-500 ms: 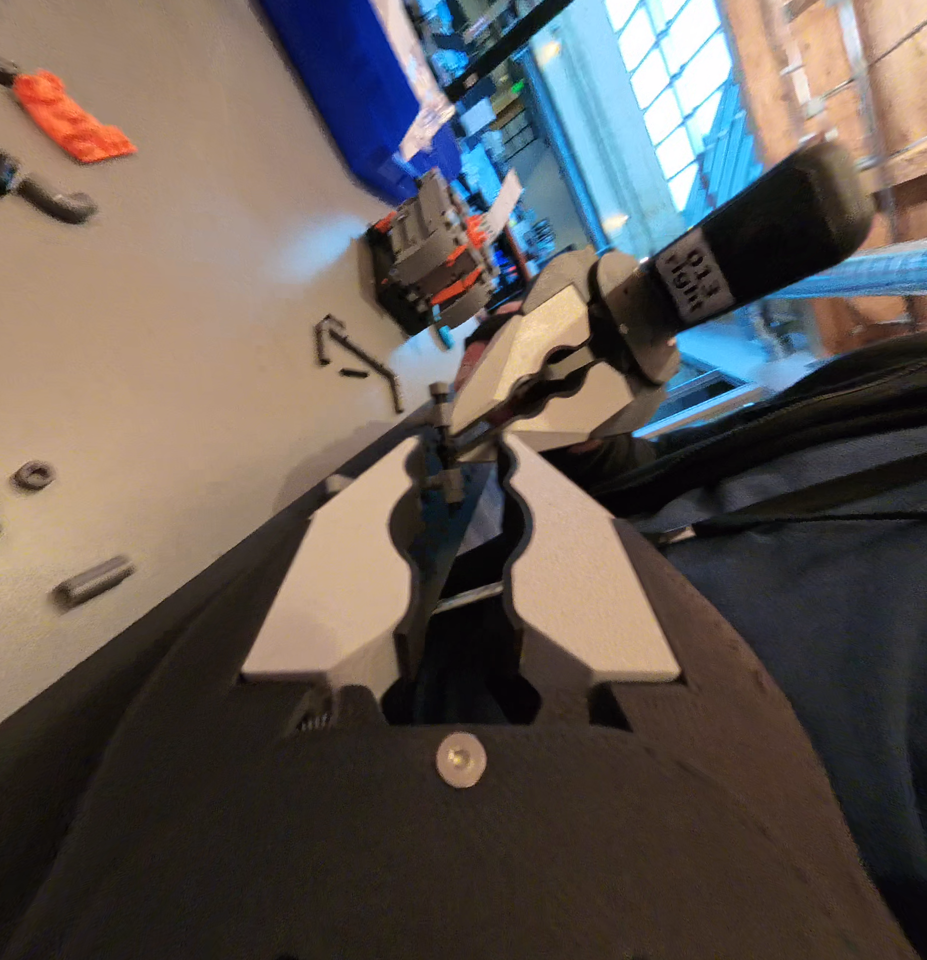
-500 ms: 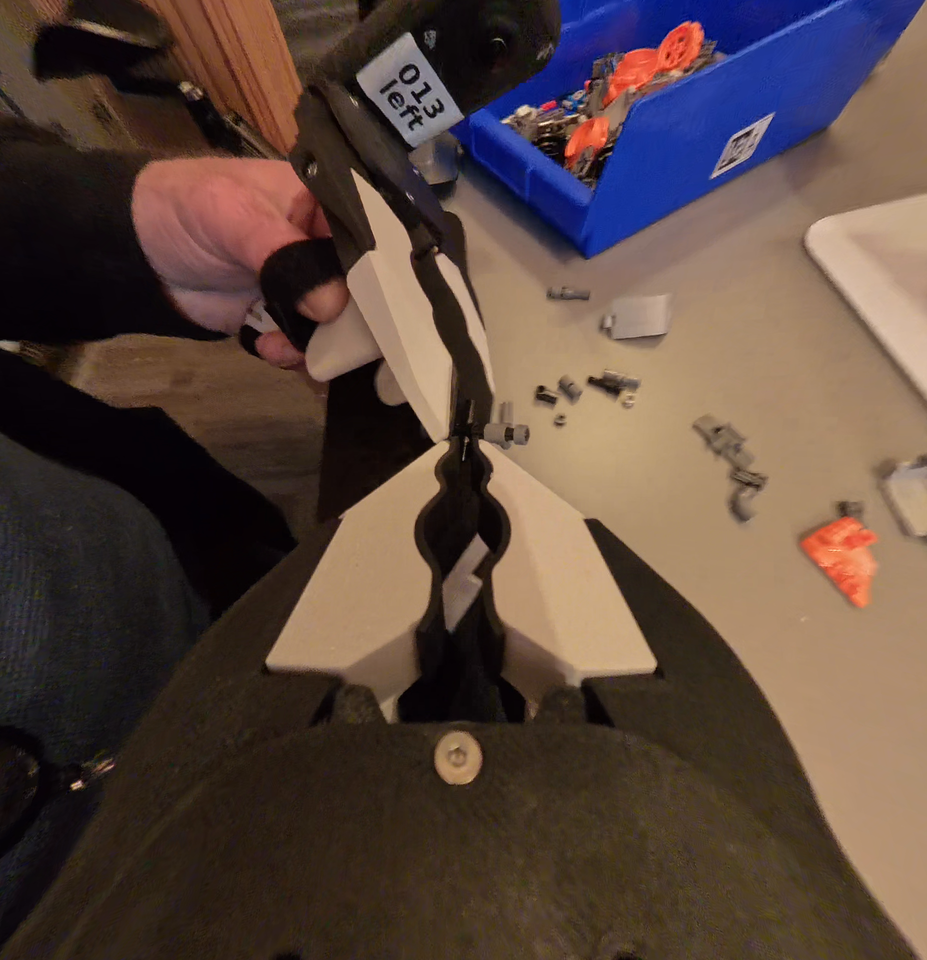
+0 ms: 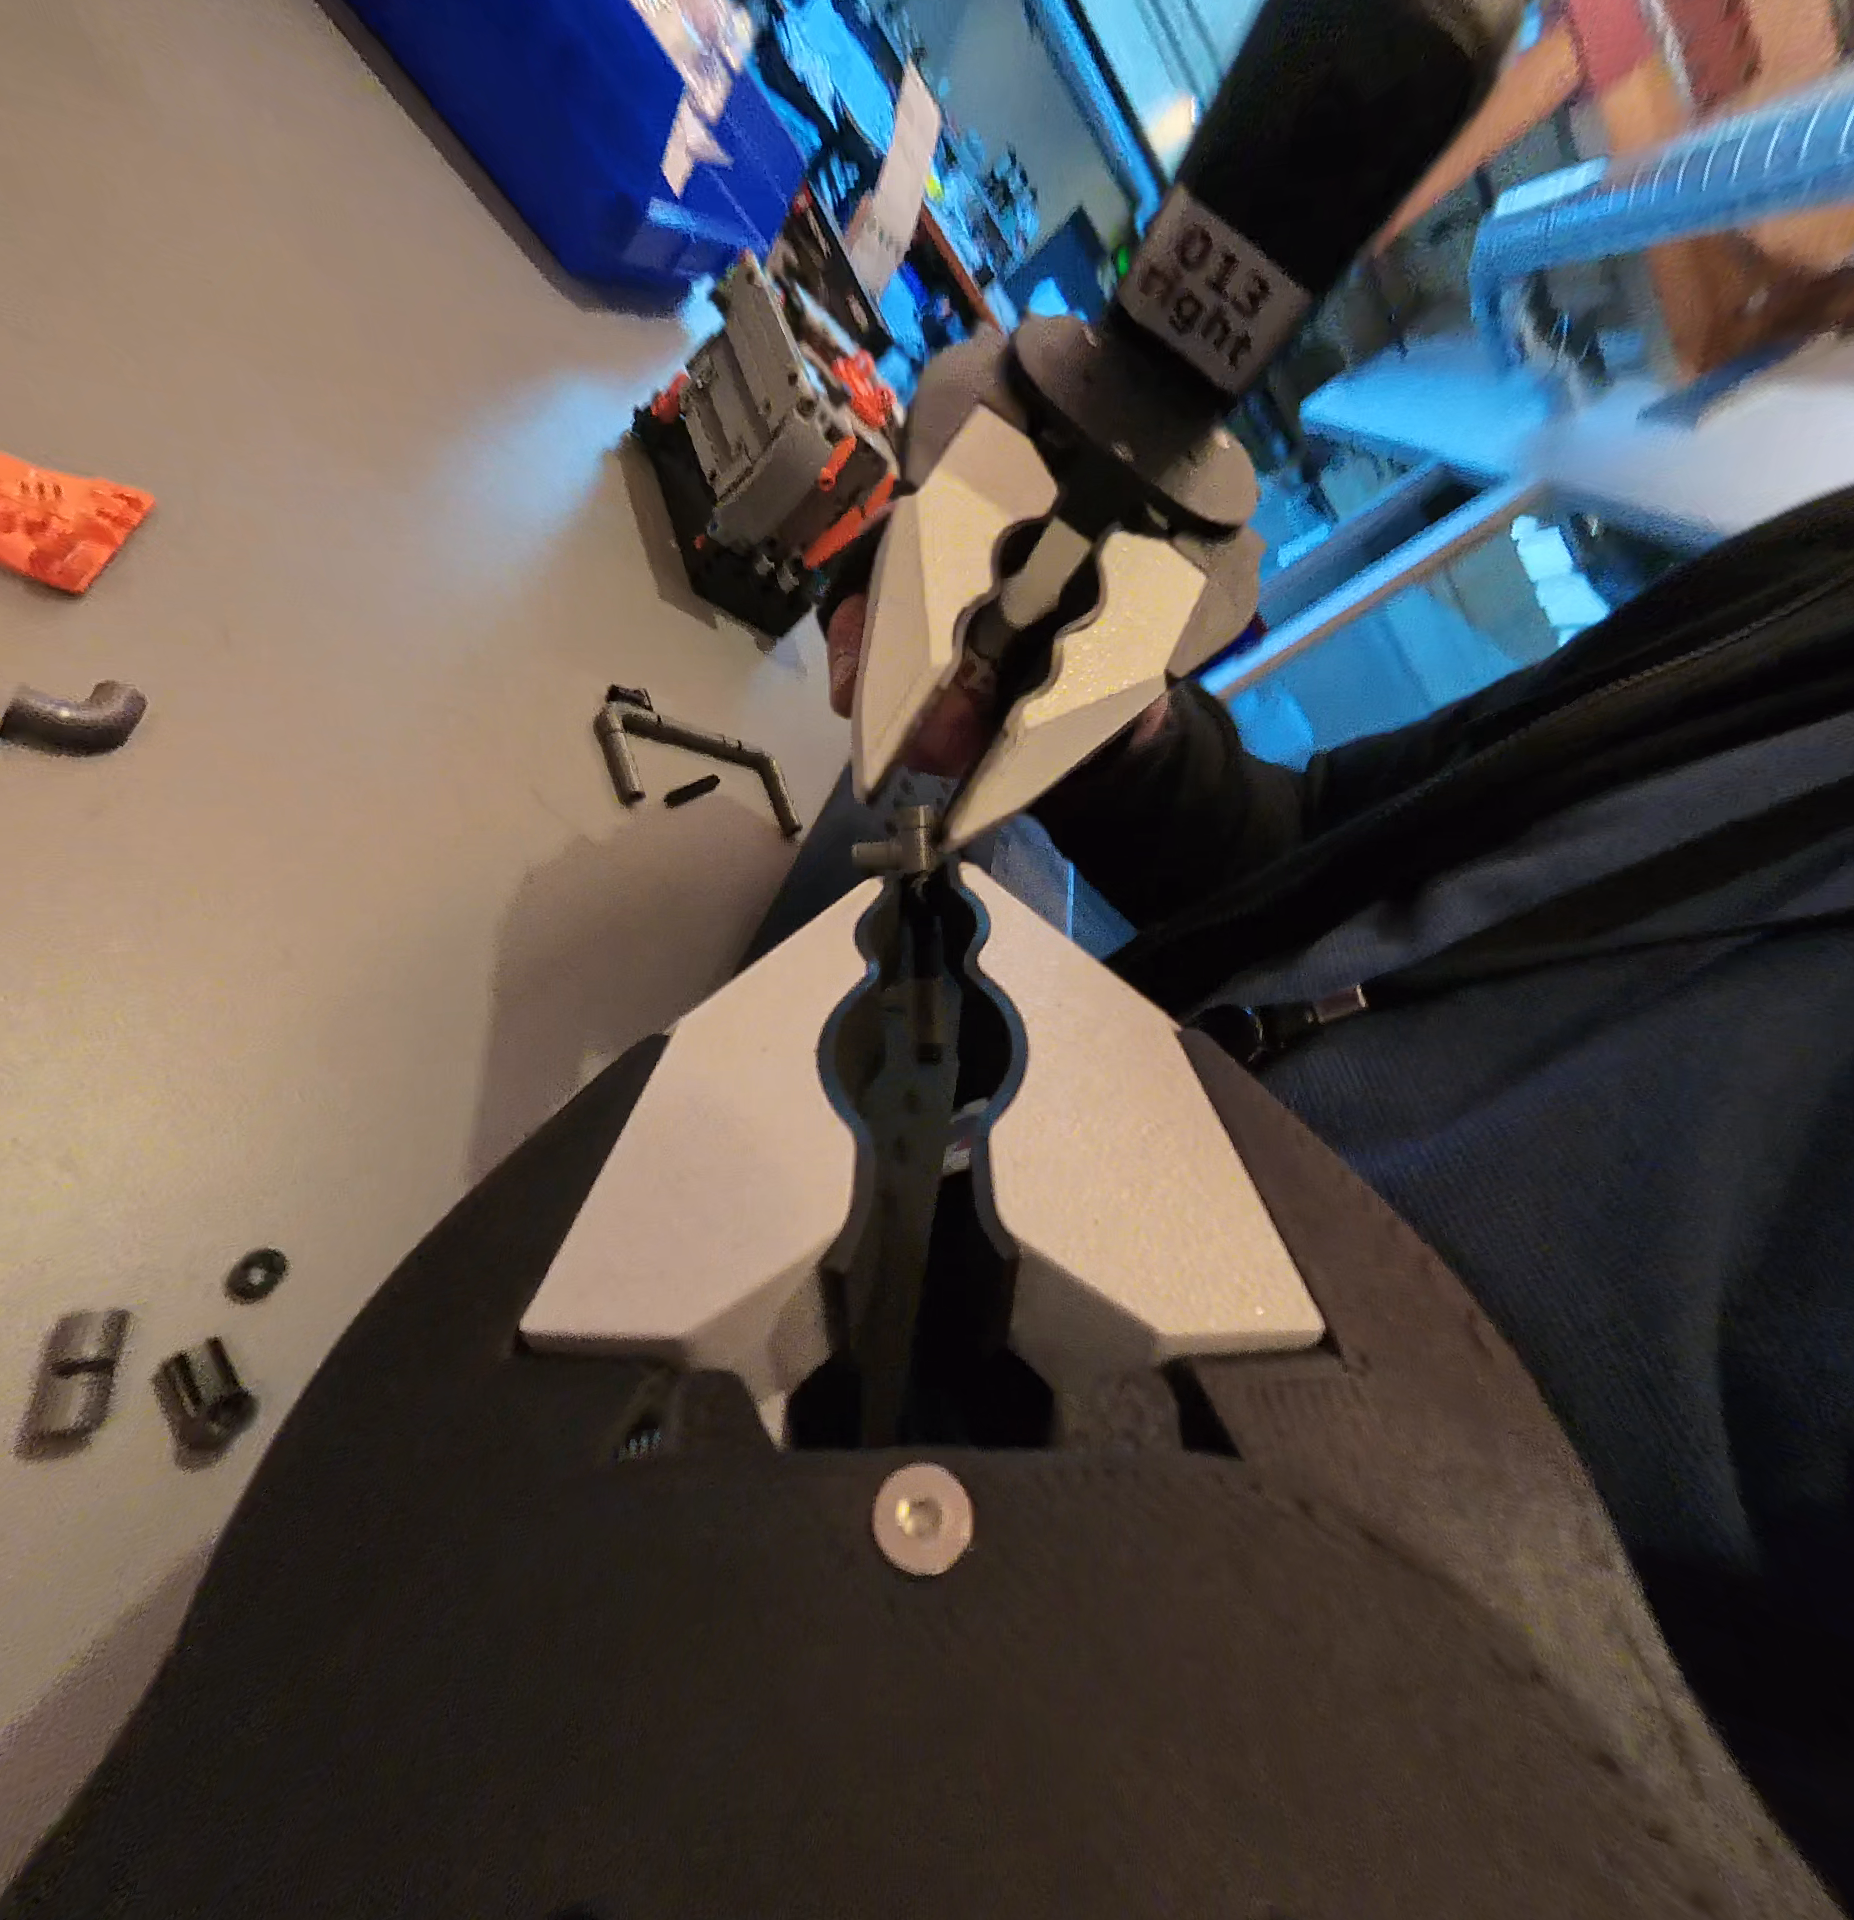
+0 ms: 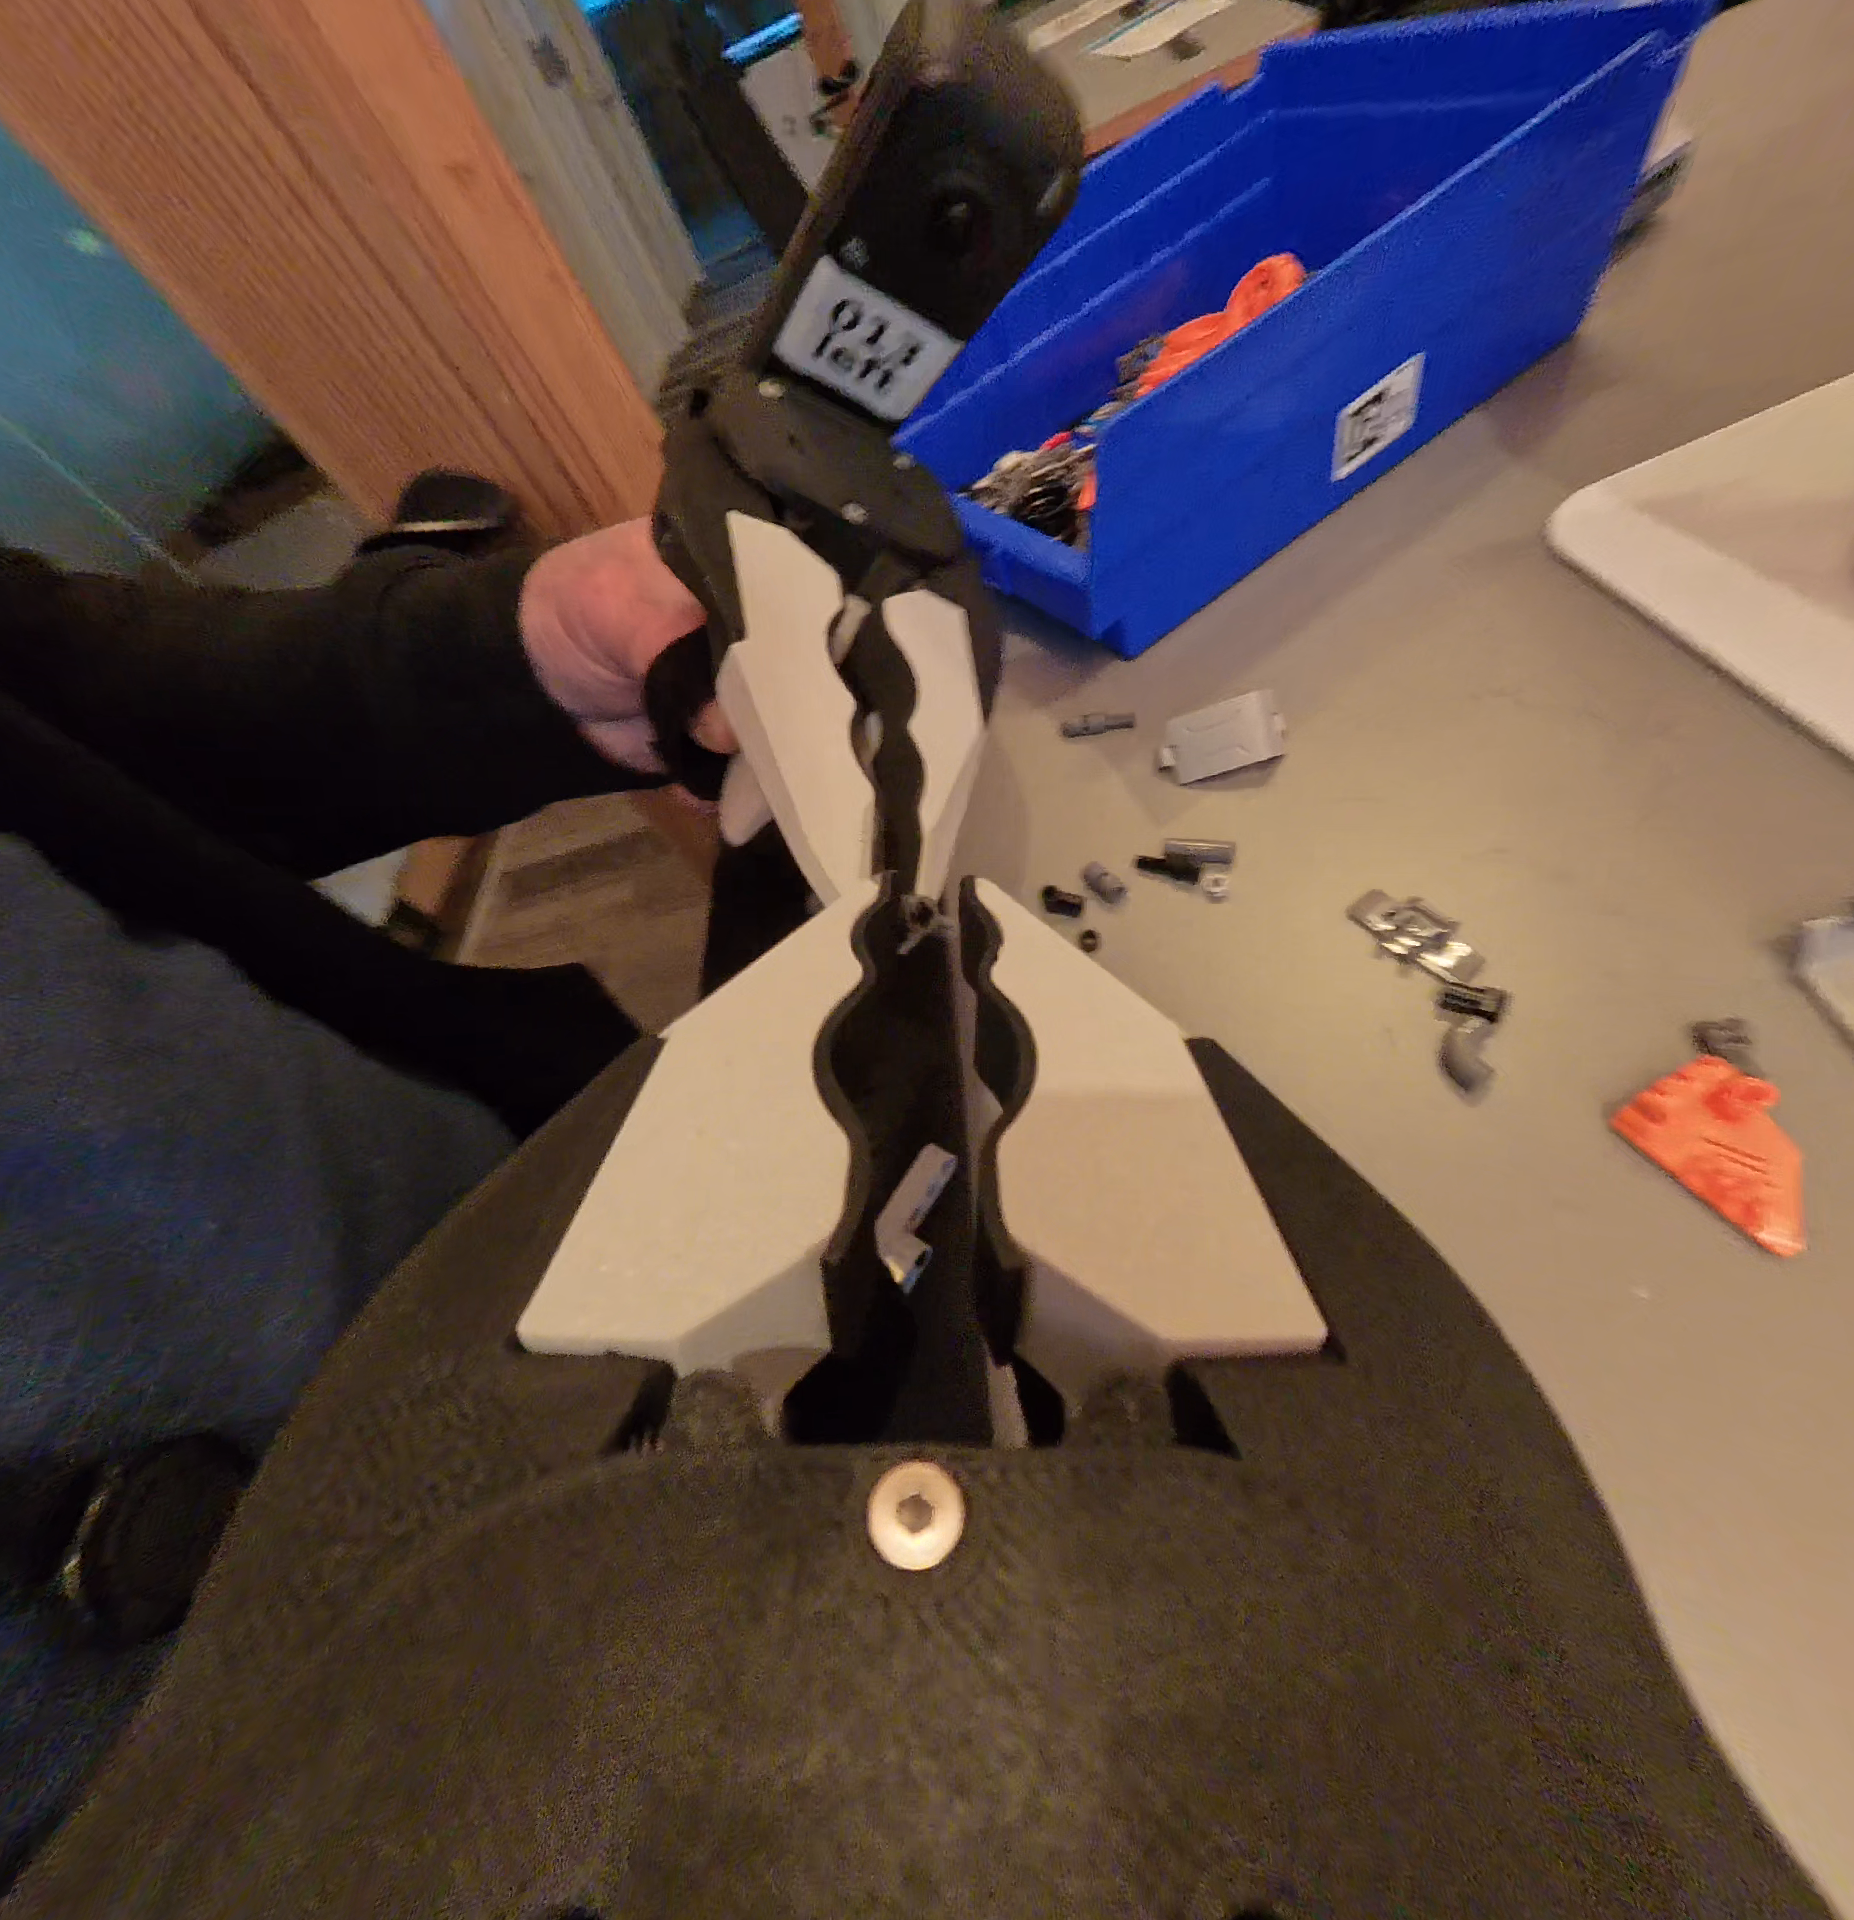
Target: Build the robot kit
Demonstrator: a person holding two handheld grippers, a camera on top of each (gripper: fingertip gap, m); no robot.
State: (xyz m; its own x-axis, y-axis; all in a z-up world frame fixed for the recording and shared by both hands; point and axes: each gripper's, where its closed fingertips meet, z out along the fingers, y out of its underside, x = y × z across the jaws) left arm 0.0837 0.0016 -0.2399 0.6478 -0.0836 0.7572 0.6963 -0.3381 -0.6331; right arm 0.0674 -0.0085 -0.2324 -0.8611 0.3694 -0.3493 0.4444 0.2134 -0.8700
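My left gripper (image 3: 918, 883) is shut on a thin dark grey perforated beam (image 3: 907, 1091) that runs back between its fingers. My right gripper (image 4: 925, 896) meets it tip to tip, past the table edge and above a person's lap. The right gripper's jaws stand nearly closed around a small grey cross-shaped connector (image 4: 918, 920). The connector (image 3: 902, 847) sits at the beam's end, between the two pairs of tips. The right gripper (image 3: 915, 821) comes in from above in the left wrist view. The left gripper (image 4: 902, 868) and the hand holding it show in the right wrist view.
On the grey table (image 4: 1422, 790) are a blue bin (image 4: 1349, 312) of parts, an orange plate (image 4: 1712, 1148), several loose grey pins and elbows (image 4: 1183, 862), and a white tray (image 4: 1733, 540) at right. A grey, black and orange assembly (image 3: 767, 468) stands near the table edge. Left and right tips are no more than a few centimetres apart.
Both grippers have turned so they line up tip to tip. The connector, which stuck out sideways at the right gripper's tips, now sits between its fingers against the beam's end.
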